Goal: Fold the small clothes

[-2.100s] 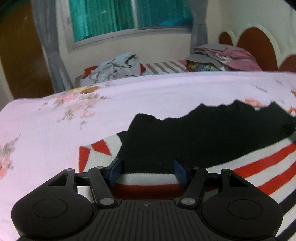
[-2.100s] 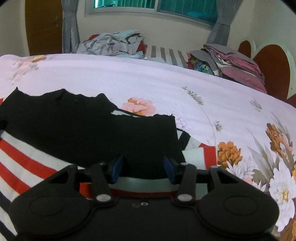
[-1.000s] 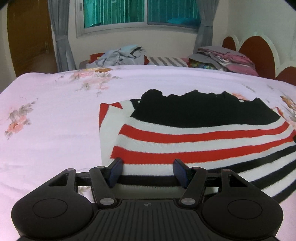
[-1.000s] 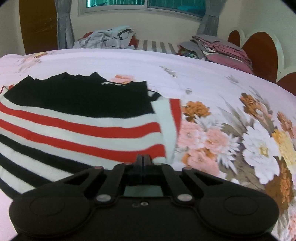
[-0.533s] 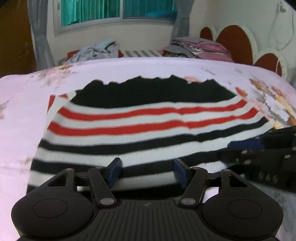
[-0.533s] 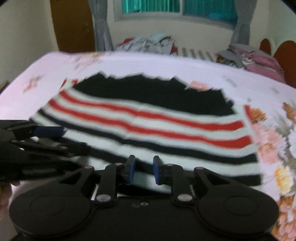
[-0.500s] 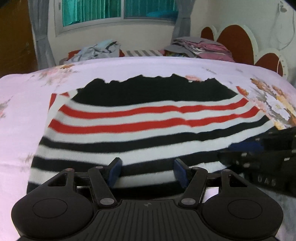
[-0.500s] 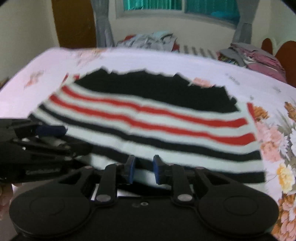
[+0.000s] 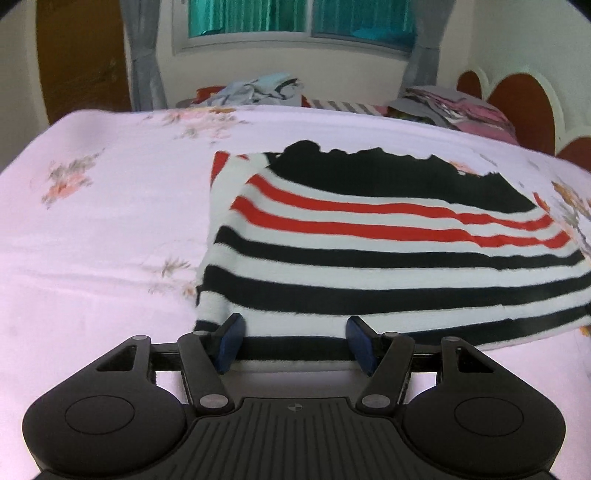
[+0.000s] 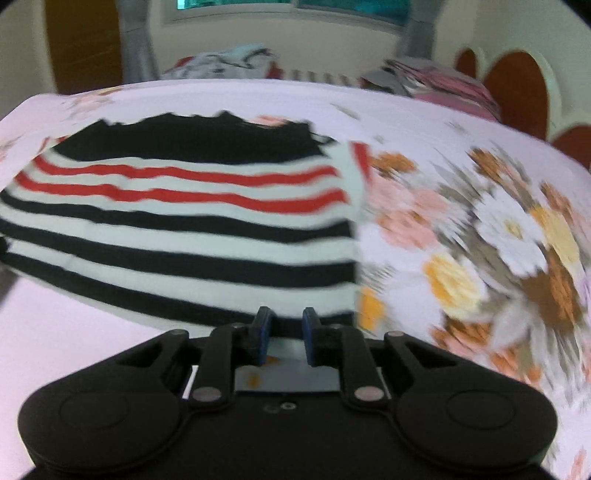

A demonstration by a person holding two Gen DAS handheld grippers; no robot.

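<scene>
Your left gripper sat at bottom centre of its frame, jaws wide apart, sweater hem running across the gap between the blue pads; no pinch visible. Your right gripper had a narrow gap and the jaws were closing, hem's near right corner just past the tips; blur there, so I couldn't tell whether fabric was inside.

The sweater lay flat mid-frame in both views on the bedsheet, black band far, red then black stripes toward you.

Left view alone showed the sweater's left edge and the plain pink sheet at frame left. Right view alone showed the big flower print at frame right, heavily smeared.

Room: window top centre, curtains either side, door upper left, headboard upper right, loose clothes pile and folded stack along the bed's far edge.
</scene>
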